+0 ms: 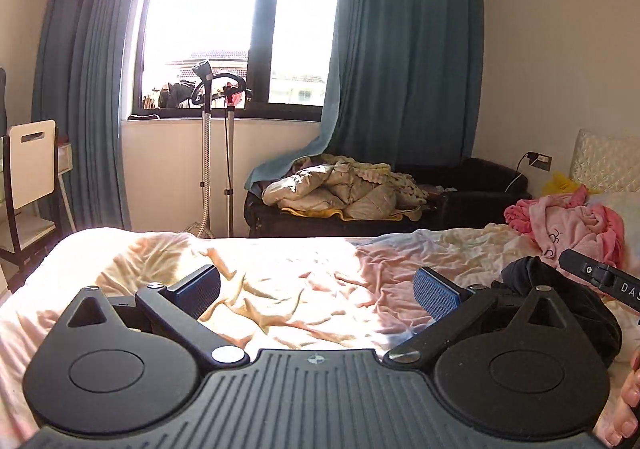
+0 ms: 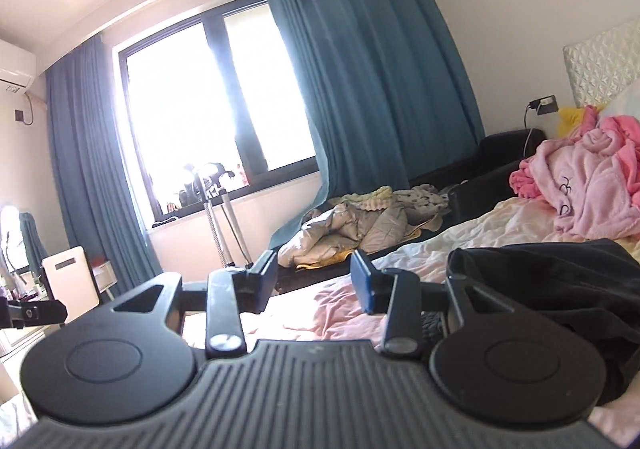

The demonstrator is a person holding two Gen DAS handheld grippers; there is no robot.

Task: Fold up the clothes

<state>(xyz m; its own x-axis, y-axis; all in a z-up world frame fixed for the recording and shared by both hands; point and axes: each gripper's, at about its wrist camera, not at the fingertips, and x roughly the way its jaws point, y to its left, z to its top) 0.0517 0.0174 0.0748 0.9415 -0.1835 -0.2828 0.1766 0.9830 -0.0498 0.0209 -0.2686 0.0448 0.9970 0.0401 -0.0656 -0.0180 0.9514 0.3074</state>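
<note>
A black garment (image 2: 560, 289) lies crumpled on the bed, to the right of both grippers; it also shows in the left wrist view (image 1: 560, 301). A pink fleece garment (image 1: 576, 225) is heaped near the headboard, also seen in the right wrist view (image 2: 588, 185). My left gripper (image 1: 316, 293) is open wide and empty above the wrinkled sheet (image 1: 300, 289). My right gripper (image 2: 316, 283) is open and empty above the bed, with the black garment just right of it. Part of the right gripper (image 1: 600, 275) shows at the right edge of the left wrist view.
A dark sofa (image 1: 472, 201) with piled bedding (image 1: 344, 189) stands beyond the bed under the window. A garment steamer (image 1: 208, 137) stands by the sill. A white chair (image 1: 32, 169) and desk stand at left. Teal curtains (image 1: 404, 61) hang beside the window.
</note>
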